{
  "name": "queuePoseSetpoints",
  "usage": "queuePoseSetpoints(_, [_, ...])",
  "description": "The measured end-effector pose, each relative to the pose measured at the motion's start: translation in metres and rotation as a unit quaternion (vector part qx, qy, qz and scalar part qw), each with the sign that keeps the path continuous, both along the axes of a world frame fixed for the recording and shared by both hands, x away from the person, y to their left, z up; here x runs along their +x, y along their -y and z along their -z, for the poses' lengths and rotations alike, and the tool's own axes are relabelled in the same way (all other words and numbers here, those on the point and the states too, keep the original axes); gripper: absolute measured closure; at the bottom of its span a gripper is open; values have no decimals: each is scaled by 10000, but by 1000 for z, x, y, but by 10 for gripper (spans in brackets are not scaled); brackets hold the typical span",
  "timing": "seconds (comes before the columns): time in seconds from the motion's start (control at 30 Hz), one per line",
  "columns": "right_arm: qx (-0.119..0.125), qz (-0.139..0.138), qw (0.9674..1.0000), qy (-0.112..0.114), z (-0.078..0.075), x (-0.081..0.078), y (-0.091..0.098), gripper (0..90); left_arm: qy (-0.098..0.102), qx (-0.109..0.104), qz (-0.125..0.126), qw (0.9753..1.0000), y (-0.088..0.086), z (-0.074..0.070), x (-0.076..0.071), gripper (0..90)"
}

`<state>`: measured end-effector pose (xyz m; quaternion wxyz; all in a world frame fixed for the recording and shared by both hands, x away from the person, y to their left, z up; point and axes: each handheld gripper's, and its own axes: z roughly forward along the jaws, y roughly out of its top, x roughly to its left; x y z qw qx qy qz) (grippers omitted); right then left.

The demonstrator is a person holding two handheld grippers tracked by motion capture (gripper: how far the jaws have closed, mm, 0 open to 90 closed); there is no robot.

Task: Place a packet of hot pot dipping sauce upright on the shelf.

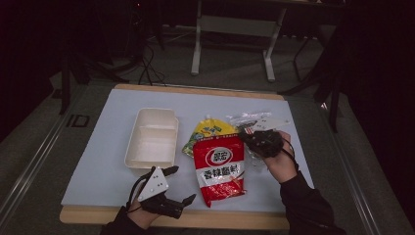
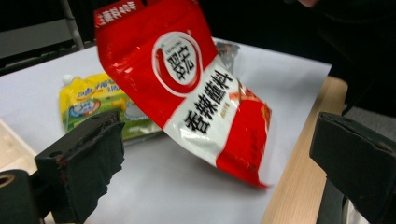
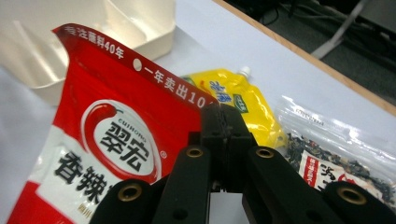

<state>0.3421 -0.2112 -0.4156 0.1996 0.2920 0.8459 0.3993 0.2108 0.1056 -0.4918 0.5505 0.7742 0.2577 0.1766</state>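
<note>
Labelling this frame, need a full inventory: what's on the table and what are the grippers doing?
red sauce packet: 1, red and white with black print, lifted by its top right corner, lower end by the table's near edge
yellow spout pouch: 1, yellow-green, flat, partly behind the red packet
clear bag: 1, transparent with dark dried bits, right of the pouch
tray: 1, cream, two compartments, left of the pouch
table: 1, white sheet over a wooden edge
right gripper: 1, black, shut on the red sauce packet's corner
left gripper: 1, black, jaws open, near front edge, holding nothing
</note>
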Motion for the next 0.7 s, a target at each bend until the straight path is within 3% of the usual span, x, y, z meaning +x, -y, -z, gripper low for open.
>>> queuePoseSetpoints(0.13, [39,-146,9997,180,-12,-16,2,900,-46,27,-25,10000,4,-5,7,51])
queuePoseSetpoints(0.27, [33,-254,9992,297,-22,-30,5,900,-130,187,-85,9997,10,-7,17,60])
queuePoseSetpoints(0.47, [106,-377,9983,440,-30,-46,10,900,-272,179,-157,9993,18,-6,31,116])
queuePoseSetpoints(0.7, [238,-500,9972,507,-38,-60,15,900,-347,200,18,9992,33,-9,44,166])
